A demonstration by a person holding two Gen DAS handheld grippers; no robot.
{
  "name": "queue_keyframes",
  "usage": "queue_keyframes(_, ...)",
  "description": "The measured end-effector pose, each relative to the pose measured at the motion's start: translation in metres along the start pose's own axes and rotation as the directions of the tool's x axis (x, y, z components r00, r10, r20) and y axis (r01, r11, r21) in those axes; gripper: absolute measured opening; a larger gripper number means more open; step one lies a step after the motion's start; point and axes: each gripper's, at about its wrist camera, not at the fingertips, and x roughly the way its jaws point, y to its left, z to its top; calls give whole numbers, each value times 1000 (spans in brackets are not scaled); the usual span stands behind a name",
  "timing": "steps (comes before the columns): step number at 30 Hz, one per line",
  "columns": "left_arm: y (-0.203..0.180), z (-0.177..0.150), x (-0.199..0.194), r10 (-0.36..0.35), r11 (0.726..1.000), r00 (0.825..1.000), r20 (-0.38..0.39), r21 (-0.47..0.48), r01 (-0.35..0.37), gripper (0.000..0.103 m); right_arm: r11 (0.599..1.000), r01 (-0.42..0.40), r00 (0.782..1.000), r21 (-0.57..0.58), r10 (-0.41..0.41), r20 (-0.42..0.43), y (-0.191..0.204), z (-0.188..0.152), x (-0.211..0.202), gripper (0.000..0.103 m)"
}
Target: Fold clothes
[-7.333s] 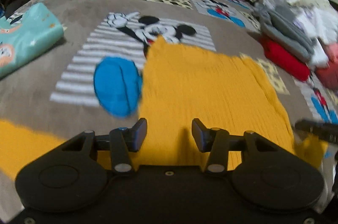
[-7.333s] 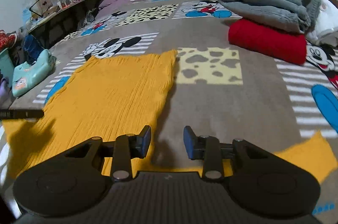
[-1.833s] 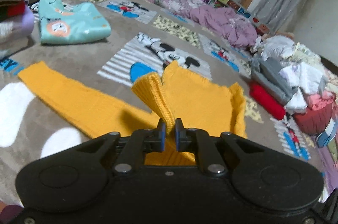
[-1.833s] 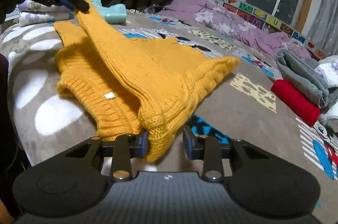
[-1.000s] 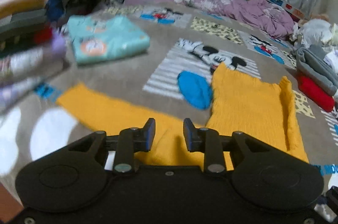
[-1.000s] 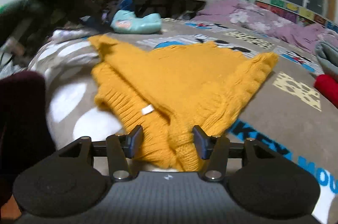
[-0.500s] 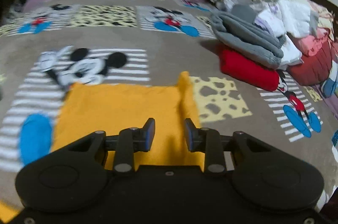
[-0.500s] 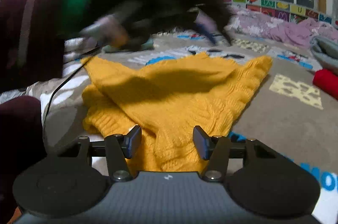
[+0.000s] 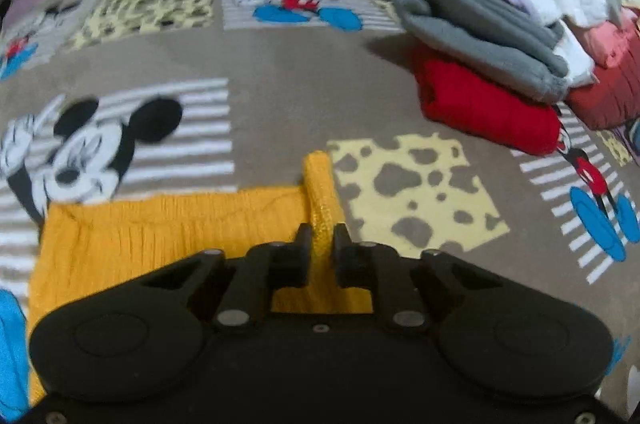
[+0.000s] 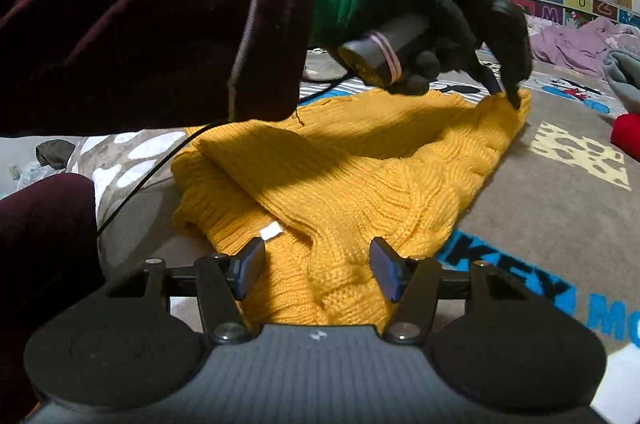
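Mustard-yellow knitted sweater (image 10: 360,176) partly folded on grey cartoon-print blanket (image 9: 280,96). Left gripper (image 9: 319,236) jaws pinched on sweater's far raised edge. Right gripper (image 10: 318,266) jaws apart, straddling near hem. Red folded garment (image 9: 484,108) beyond sweater.

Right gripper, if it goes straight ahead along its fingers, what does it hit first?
The yellow knit sweater: the right gripper is open with the bunched knit lying right between and ahead of its fingers. How much gap remains is unclear.

cartoon blanket (image 9: 304,96) under yellow sweater (image 9: 160,236), perhaps piled laundry (image 9: 500,36)
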Motion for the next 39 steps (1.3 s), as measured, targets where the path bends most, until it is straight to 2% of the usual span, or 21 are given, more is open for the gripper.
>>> queue_keyframes(3, 27, -9, 1, -26, 988, 1000, 10, -151, 27, 9, 1000, -3, 1000, 3, 3, 0, -1, -1, 0, 59)
queue_keyframes(6, 57, -19, 3, -61, 947, 998, 19, -314, 64, 9, 1000, -4, 1000, 5, 4, -1, -1, -1, 0, 59)
queue_keyframes(9, 51, -23, 9, -51, 963, 999, 19, -263, 54, 11, 1000, -6, 1000, 8, 6, -2, -2, -1, 0, 59)
queue_keyframes(14, 30, -11, 10, 28, 995, 1000, 5, -98, -27, 17, 1000, -7, 1000, 12, 7, 0, -2, -1, 0, 60)
queue_keyframes(16, 24, -9, -4, 80, 996, 996, 47, -38, -78, 21, 1000, -6, 1000, 10, 6, 0, -1, -1, 0, 60)
queue_keyframes(18, 23, -7, -20, 107, 994, 990, 94, -5, -107, 21, 1000, -4, 1000, 8, 4, 1, 0, -1, 1, 60)
queue_keyframes(21, 21, -10, -35, 49, 998, 991, 122, 21, -52, 22, 1000, -4, 1000, 9, 4, 1, -1, -1, 0, 60)
queue_keyframes(23, 15, -14, -31, 19, 998, 995, 101, 57, -25, 22, 1000, -6, 1000, 10, 6, 0, -1, -1, 0, 60)
queue_keyframes(27, 7, -24, 8, 29, 998, 1000, 11, 62, -29, 22, 1000, -11, 1000, 9, 11, 0, -1, 0, 0, 62)
queue_keyframes(30, 6, -26, 14, 20, 998, 999, 33, 57, -22, 25, 1000, -12, 1000, -1, 12, 4, 4, -1, 1, 63)
queue_keyframes(33, 7, -26, -5, 7, 998, 999, 44, 54, -9, 25, 1000, 2, 1000, -26, -1, 9, 8, -3, 1, 63)
queue_keyframes(36, 14, -39, -43, 13, 999, 997, 78, 45, -17, 28, 1000, 7, 1000, -26, -7, 30, 10, -3, -5, 63)
queue_keyframes(39, 36, -69, -91, 47, 999, 993, 107, -23, -45, 33, 998, 34, 997, -45, -31, 64, 16, -3, -15, 62)
